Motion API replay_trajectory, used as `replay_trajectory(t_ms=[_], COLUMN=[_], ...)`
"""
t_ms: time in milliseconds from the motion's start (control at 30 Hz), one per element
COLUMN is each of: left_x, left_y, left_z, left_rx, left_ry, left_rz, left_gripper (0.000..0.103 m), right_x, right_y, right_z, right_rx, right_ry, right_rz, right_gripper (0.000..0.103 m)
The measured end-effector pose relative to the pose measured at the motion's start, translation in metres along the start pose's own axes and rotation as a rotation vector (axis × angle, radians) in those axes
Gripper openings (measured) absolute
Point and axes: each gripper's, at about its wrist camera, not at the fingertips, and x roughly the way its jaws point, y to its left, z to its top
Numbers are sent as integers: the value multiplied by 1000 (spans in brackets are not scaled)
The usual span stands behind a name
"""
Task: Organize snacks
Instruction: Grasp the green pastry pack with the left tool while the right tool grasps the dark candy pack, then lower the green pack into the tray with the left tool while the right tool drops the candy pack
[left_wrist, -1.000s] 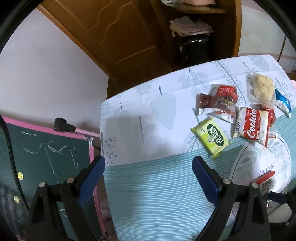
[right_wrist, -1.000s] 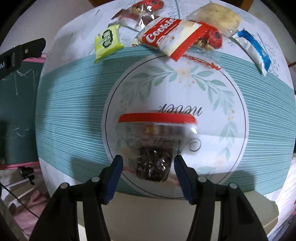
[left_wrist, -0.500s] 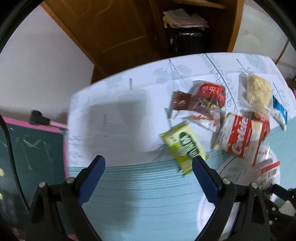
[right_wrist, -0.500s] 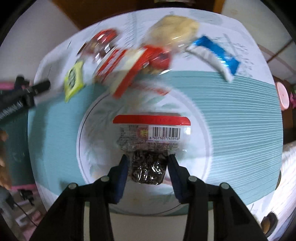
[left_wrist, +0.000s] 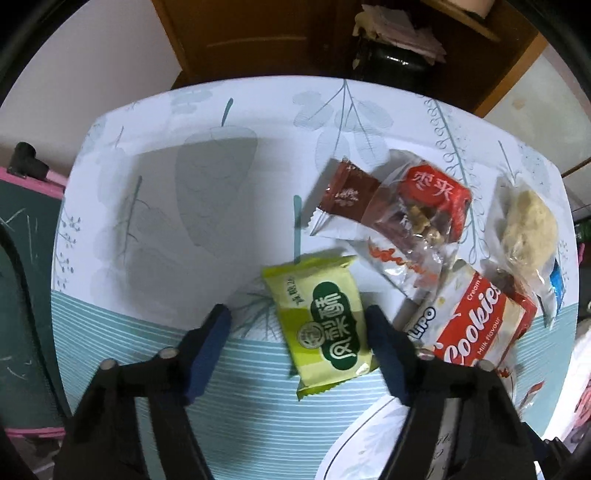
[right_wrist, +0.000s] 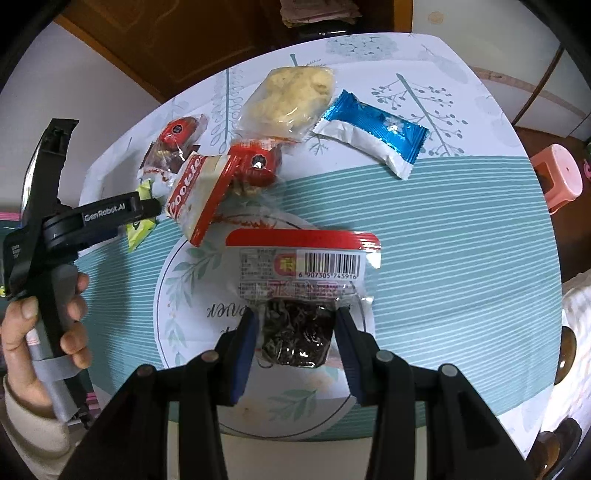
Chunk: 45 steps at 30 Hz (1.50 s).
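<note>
Dropped lower and nearer the snack pile since a second ago: left tongs (left_wrist: 297, 328), then wide over bare cloth, now straddle the green pack (left_wrist: 325, 325) and are closing, right pad just touching its edge, left pad still apart, so not yet clenched on it. Lifted off the tabletop (right_wrist: 461, 221) meanwhile: clear pack (right_wrist: 299, 295) with the red strip, clamped at its dark lower end in the right tongs (right_wrist: 295, 332) and hanging above the round print. Likely means one snack in transit and a second about to be picked. Point steeply down, both tongs, left nearly straight. Seen from the right wrist at 9 o'clock: a hand (right_wrist: 44, 332) gripping the left handle. Remain heaped at 12 to 2 o'clock of the green pack: cookie pack (left_wrist: 476, 317), brown wrapper (left_wrist: 347, 192), red-topped bag (left_wrist: 424, 206), pale cake (left_wrist: 528, 221); blue wrapper (right_wrist: 373, 129) apart at 1 o'clock in the right view.
</note>
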Motion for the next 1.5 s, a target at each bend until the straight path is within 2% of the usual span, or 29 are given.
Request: replay_trajectory(t_ms=[33, 67, 167, 267, 433, 633, 733, 900, 1100, 1233, 1333, 1433, 1500], left_x=[-4, -6, -13, -34, -108, -220, -263, -311, -326, -319, -308, -292, -280], left_y=[-3, -4, -4, -3, -8, 0, 1, -5, -16, -20, -23, -27, -28], left_z=[-1, -2, -9, -22, -53, -114, -158, -225, -288, -322, -338, -348, -350], left_rx=[11, 14, -16, 1, 63, 169, 236, 303, 348, 352, 353, 355, 353], left_ry=[-13, -11, -6, -47, -145, -283, -357, -444, -530, -560, -586, -575, -541], left_rz=[-3, 2, -17, 10, -16, -79, -106, -176, -181, -191, -165, -128, -124], left_gripper=[37, 36, 36, 36, 36, 36, 36, 36, 36, 36, 36, 36, 36], right_x=[-2, -3, -5, -16, -52, -120, -153, -194, -222, -222, -215, -205, -197], right_y=[1, 1, 1, 5, 12, 18, 21, 22, 16, 7, -1, -7, -9], right_z=[0, 2, 0, -4, -16, -49, -75, -120, -172, -200, -218, -231, -237], right_rx=[-3, -6, -19, -27, -54, -93, -122, -169, -206, -190, -172, -160, -157], right_ry=[-1, -2, -11, -24, -82, -207, -274, -361, -436, -463, -479, -471, -459], right_rz=[4, 8, 21, 39, 85, 154, 185, 222, 220, 218, 181, 165, 154], right_gripper=[42, 42, 42, 42, 42, 42, 42, 42, 42, 42, 42, 42, 43])
